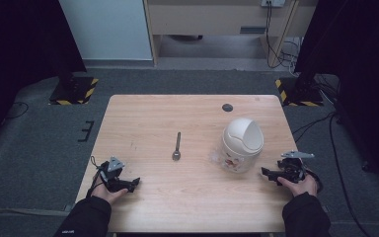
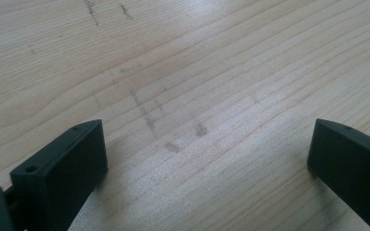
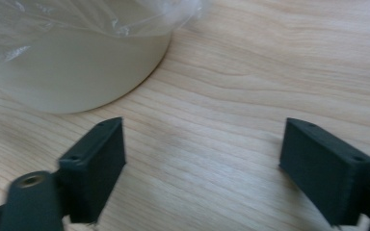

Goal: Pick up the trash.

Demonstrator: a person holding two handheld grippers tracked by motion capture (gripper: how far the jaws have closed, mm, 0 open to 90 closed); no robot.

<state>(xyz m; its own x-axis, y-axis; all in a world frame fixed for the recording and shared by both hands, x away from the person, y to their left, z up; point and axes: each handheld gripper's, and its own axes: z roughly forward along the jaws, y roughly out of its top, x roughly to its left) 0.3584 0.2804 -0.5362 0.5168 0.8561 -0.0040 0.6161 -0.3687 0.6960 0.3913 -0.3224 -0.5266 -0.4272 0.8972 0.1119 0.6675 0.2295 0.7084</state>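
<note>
Pale wood tabletop (image 1: 143, 118) carries a spoon (image 1: 177, 146) at centre, its long axis running away from us, bowl nearest. We rest our left gripper (image 1: 128, 185) and right gripper (image 1: 269, 174) near the front edge, jaws of both apart and empty. Our right sits just beside the small white bin (image 1: 241, 144); our left seems somewhat nearer the spoon.

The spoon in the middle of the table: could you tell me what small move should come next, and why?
Probably the left gripper should move forward toward the spoon. Its jaws stand open over bare wood near the table edge, and the spoon lies untouched, apart from both grippers. The right gripper, also open, sits beside the small white swing-lid bin.
</note>
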